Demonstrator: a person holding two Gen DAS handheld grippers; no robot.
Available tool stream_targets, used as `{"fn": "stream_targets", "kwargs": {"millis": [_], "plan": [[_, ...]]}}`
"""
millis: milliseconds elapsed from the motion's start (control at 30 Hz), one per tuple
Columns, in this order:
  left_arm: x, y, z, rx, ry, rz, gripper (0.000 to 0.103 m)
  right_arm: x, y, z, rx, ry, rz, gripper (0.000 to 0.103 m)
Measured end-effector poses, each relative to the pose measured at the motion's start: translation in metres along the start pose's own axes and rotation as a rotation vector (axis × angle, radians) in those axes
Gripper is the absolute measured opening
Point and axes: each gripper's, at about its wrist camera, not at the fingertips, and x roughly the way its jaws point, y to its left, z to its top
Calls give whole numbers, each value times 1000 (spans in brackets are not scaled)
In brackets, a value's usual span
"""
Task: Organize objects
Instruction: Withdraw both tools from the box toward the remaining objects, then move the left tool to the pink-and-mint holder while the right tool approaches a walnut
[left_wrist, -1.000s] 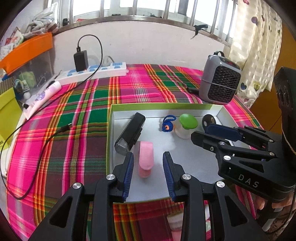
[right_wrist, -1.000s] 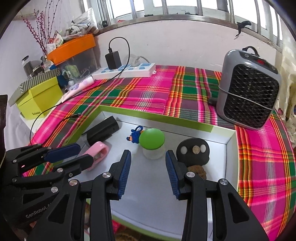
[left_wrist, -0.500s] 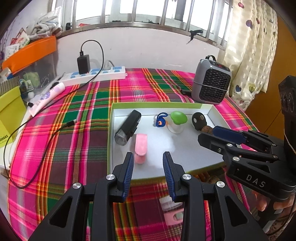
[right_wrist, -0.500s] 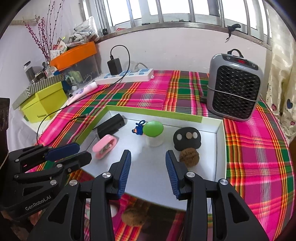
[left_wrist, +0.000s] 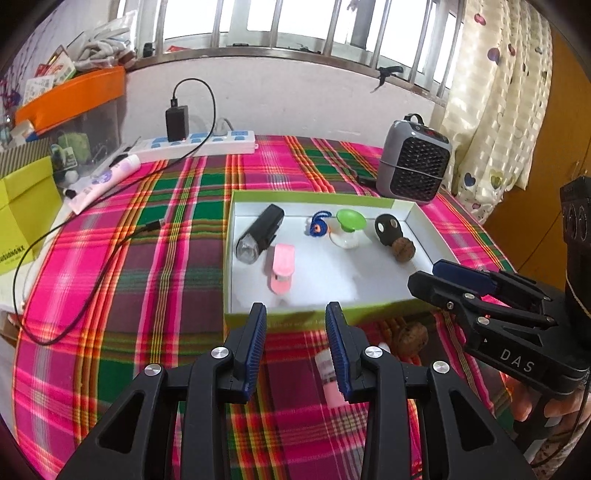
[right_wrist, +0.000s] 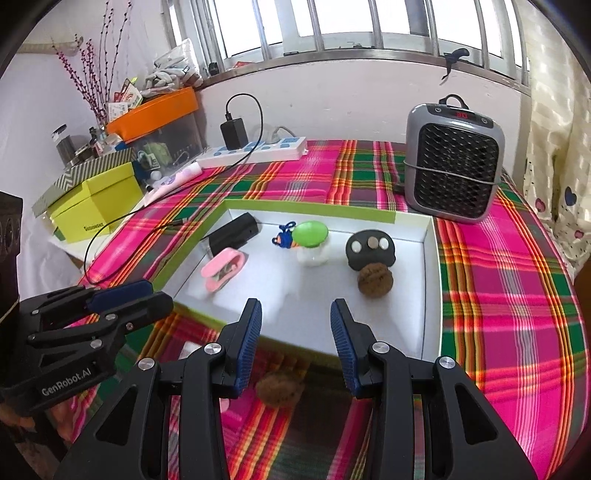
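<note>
A white tray with a green rim (left_wrist: 332, 317) (right_wrist: 436, 266) sits on the plaid cloth. It holds a black bike light (left_wrist: 260, 232) (right_wrist: 234, 232), a pink clip (left_wrist: 282, 267) (right_wrist: 223, 271), a blue keychain (left_wrist: 318, 223) (right_wrist: 282, 236), a green-capped bottle (left_wrist: 349, 229) (right_wrist: 310, 242), a black mask-like piece (left_wrist: 386, 229) (right_wrist: 369, 247) and a walnut (left_wrist: 403, 250) (right_wrist: 375, 280). A second walnut (left_wrist: 413, 338) (right_wrist: 279, 387) and a pink-white tube (left_wrist: 328, 380) lie in front of the tray. My left gripper (left_wrist: 295, 343) and right gripper (right_wrist: 295, 343) are both open and empty, near the tray's front edge.
A grey fan heater (left_wrist: 413, 168) (right_wrist: 452, 162) stands behind the tray on the right. A power strip with a charger and cable (left_wrist: 199, 144) (right_wrist: 255, 147) runs along the back. Yellow boxes (right_wrist: 92, 206), a lotion tube (left_wrist: 103, 182) and an orange-lidded bin (left_wrist: 74, 96) crowd the left.
Both grippers have pulled back and up from over the tray to its front edge. The walnut and tube in front of the tray have come into view.
</note>
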Motion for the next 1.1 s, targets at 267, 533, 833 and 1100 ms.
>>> {"fn": "stream_targets", "kwargs": {"millis": [267, 533, 833, 1100], "plan": [[-8, -1, -22, -9, 19, -53, 32, -15, 2, -16, 1, -36, -39, 40], [4, -6, -43, -17, 82, -111, 33, -14, -1, -33, 27, 0, -23, 40], [6, -17, -51, -2, 97, -176, 33, -14, -9, -39, 51, 9, -30, 40], [5, -19, -48, 20, 68, -183, 33, -15, -13, -42, 63, 15, -29, 40]]}}
